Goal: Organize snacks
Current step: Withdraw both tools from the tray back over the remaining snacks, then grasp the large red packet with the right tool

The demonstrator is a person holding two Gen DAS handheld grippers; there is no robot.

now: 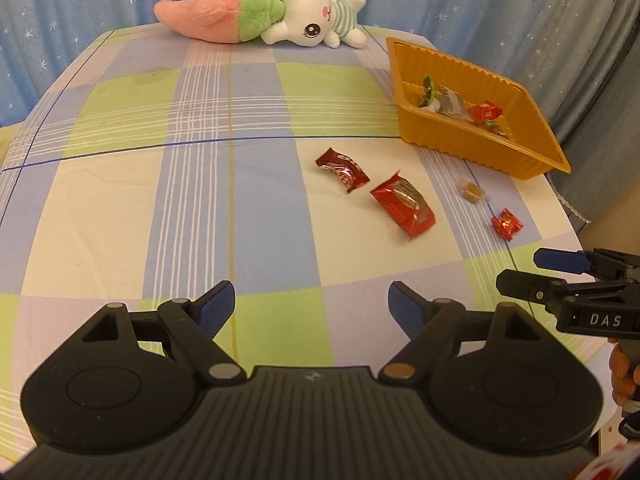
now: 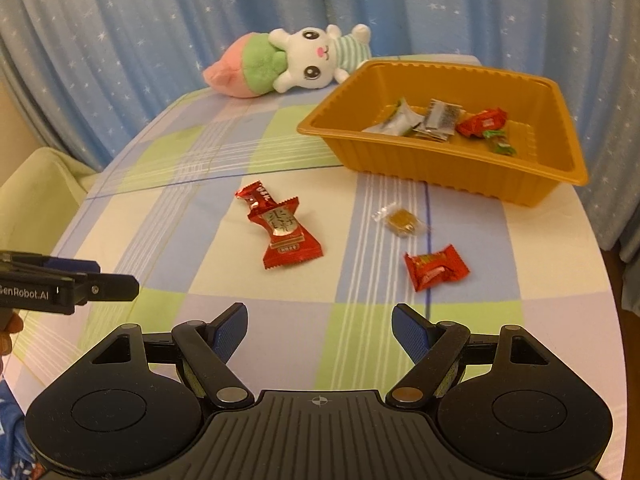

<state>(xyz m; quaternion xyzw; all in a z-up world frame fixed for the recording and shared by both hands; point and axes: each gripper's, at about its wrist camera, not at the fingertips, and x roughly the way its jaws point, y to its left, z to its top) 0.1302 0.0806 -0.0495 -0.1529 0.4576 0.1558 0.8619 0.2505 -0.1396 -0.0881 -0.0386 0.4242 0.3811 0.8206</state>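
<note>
Four wrapped snacks are lying loose on the checked cloth (image 2: 168,216): two red packets (image 2: 286,236), a clear-wrapped candy (image 2: 402,219) and a small red sweet (image 2: 436,268). Several are already sitting in the orange tray (image 2: 400,160). Both the left gripper (image 1: 312,304) and right gripper (image 2: 320,320) are hovering open, holding nothing. "GenRobot.AI" and "DAS" are showing on their sides.

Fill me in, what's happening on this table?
A person holds two claws over a plaid tablecloth, sorting snacks into an orange tray. Several wrapped snacks already lie in it. Four remain loose: two red packets that overlap in the right wrist view, a clear-wrapped candy and a small red candy. The left claw and right claw are both open and empty.
</note>
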